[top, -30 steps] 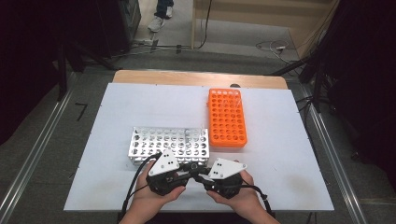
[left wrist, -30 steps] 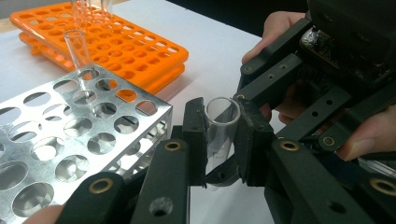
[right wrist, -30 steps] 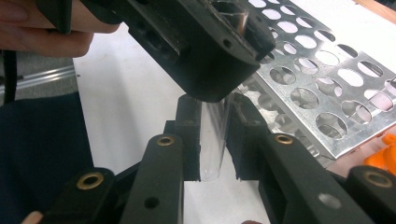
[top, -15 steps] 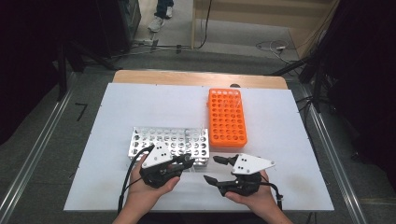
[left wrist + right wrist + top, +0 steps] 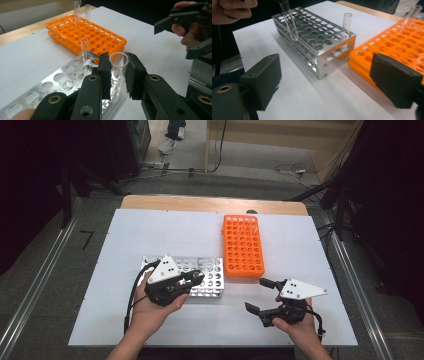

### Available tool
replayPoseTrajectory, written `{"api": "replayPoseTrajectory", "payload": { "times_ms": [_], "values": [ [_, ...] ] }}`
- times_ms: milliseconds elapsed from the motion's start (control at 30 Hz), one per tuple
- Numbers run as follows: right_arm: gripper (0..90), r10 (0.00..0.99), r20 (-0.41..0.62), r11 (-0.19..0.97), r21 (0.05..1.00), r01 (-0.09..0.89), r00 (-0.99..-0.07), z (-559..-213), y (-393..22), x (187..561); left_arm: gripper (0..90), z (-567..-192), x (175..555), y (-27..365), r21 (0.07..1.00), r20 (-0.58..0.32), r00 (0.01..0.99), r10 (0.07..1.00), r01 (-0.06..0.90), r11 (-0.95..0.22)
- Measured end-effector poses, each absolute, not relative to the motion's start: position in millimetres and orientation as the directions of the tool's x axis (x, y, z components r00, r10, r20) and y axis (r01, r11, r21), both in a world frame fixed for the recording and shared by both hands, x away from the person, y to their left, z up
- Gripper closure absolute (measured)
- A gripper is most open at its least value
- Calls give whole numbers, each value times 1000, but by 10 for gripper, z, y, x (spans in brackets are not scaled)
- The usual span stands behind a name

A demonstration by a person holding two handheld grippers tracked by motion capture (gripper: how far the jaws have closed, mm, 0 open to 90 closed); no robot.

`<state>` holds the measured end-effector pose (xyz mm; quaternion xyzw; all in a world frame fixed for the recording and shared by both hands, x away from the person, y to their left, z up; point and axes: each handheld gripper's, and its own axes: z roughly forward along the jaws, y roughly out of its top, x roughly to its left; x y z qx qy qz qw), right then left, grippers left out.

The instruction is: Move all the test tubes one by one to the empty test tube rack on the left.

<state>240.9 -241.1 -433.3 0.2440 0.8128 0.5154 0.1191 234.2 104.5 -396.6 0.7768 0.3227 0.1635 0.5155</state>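
My left claw (image 5: pixel 117 72) is clamped on a glass tube (image 5: pixel 117 75), holding it upright above the near edge of the steel rack (image 5: pixel 212 282). My right claw (image 5: pixel 261 295) stands wide apart with nothing between its pads; its jaws have just been opening, and it sits on the table (image 5: pixel 150 230) right of the steel rack, in front of the orange rack (image 5: pixel 243 245). One tube (image 5: pixel 347 23) stands in the steel rack's corner hole; more stand at the orange rack's far end. Step in hand, as I judge it: seating the tube in the steel rack. Next I need the tube plumb over a free hole, then a slow descent before loosening.
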Motion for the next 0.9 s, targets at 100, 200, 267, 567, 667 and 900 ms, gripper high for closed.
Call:
{"api": "replayPoseTrajectory", "payload": {
  "times_ms": [100, 200, 267, 567, 667, 900],
  "values": [
    [39, 534, 72, 335, 897, 289, -843, -4344, -2526, 2437, 765, -3924, 2401, 1052, 908, -74, 733, 676, 329, -259],
    [2, 540, 84, 324, 897, 300, -837, -4352, -2646, 2475, 766, -3893, 2469, 1057, 909, -72, 729, 681, 329, -256],
    [0, 552, 95, 309, 899, 309, -828, -4350, -2725, 2504, 766, -3871, 2512, 1059, 908, -72, 726, 684, 332, -257],
    [0, 612, 109, 284, 894, 346, -783, -4414, -2994, 2663, 766, -3809, 2717, 1072, 903, -50, 713, 699, 332, -274],
    [0, 625, 120, 270, 894, 358, -771, -4427, -3045, 2694, 766, -3814, 2790, 1076, 901, -59, 711, 701, 341, -269],
    [0, 630, 113, 277, 892, 358, -769, -4445, -3065, 2709, 766, -3843, 2943, 1018, 897, -64, 708, 703, 350, -270]
  ]
}}
